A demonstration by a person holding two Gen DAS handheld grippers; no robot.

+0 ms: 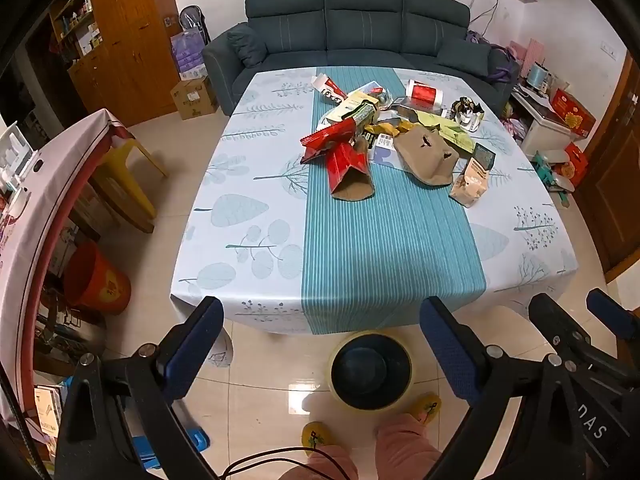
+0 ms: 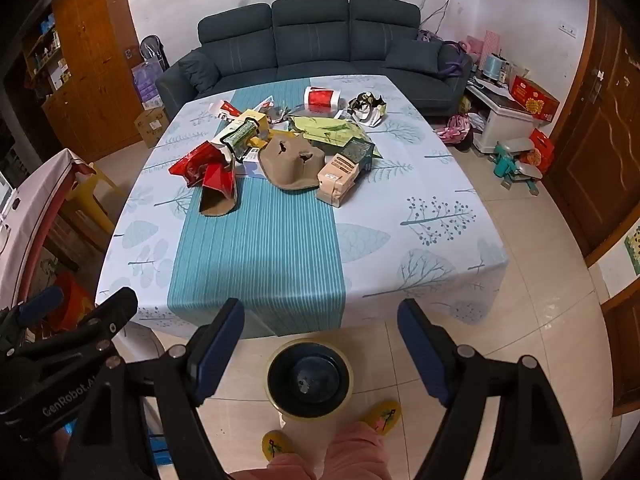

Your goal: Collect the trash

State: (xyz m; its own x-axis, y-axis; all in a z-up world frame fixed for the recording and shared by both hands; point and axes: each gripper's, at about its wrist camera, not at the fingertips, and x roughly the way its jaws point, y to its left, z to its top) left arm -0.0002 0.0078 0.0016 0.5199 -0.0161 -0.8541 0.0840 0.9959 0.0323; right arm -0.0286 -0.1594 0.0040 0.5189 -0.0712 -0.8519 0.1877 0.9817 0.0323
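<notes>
A heap of trash lies on the far half of the table: a red paper bag (image 1: 348,168) (image 2: 218,184), a red foil wrapper (image 1: 328,138) (image 2: 192,162), a brown paper bag (image 1: 428,156) (image 2: 290,164), a beige carton (image 1: 470,184) (image 2: 338,182), green-yellow packets (image 2: 328,130) and a red-white cup (image 1: 424,94) (image 2: 322,100). A yellow-rimmed bin with a dark liner (image 1: 370,374) (image 2: 309,378) stands on the floor at the table's near edge. My left gripper (image 1: 320,348) and right gripper (image 2: 320,348) are open, empty, above the floor short of the table.
The table has a white leaf-print cloth (image 1: 240,208) (image 2: 420,216) with a teal striped runner. A dark sofa (image 1: 360,28) stands behind it. An orange bucket (image 1: 96,280) and yellow stool (image 1: 128,176) are at left. The person's slippered feet (image 2: 380,416) stand by the bin.
</notes>
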